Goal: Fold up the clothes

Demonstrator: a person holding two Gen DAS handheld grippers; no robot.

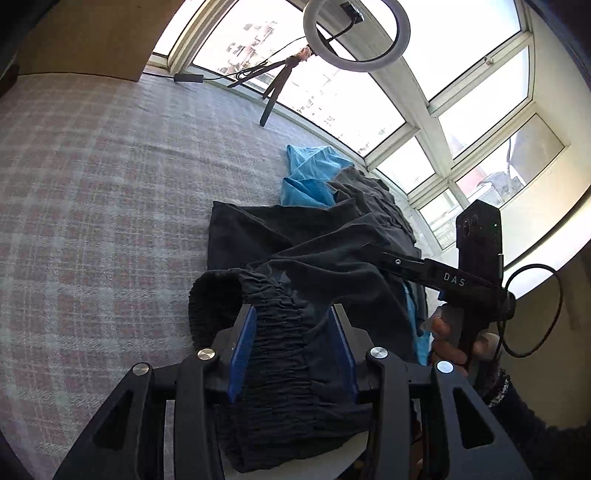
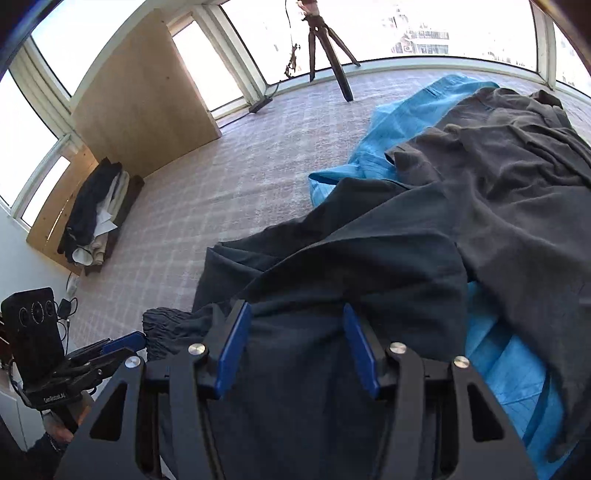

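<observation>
A black garment with a gathered elastic waistband [image 1: 236,288] lies partly lifted off the checked bedcover [image 1: 110,184]. My left gripper [image 1: 293,310] is shut on the bunched waistband, which fills the gap between its blue pads. My right gripper [image 2: 294,308] is shut on another part of the same black garment [image 2: 351,251], the cloth draped between its pads. In the left wrist view the right gripper [image 1: 373,251] pokes into the black cloth from the right, held by a hand [image 1: 447,343]. The left gripper [image 2: 123,341] shows at the right wrist view's lower left, holding the waistband [image 2: 162,328].
A grey garment [image 2: 517,166] lies over a bright blue one [image 2: 399,122] beyond the black cloth. A ring light [image 1: 354,33] on a tripod [image 2: 328,44] stands by the windows. A wooden board [image 2: 147,92] and a box of folded clothes [image 2: 96,214] sit at the left.
</observation>
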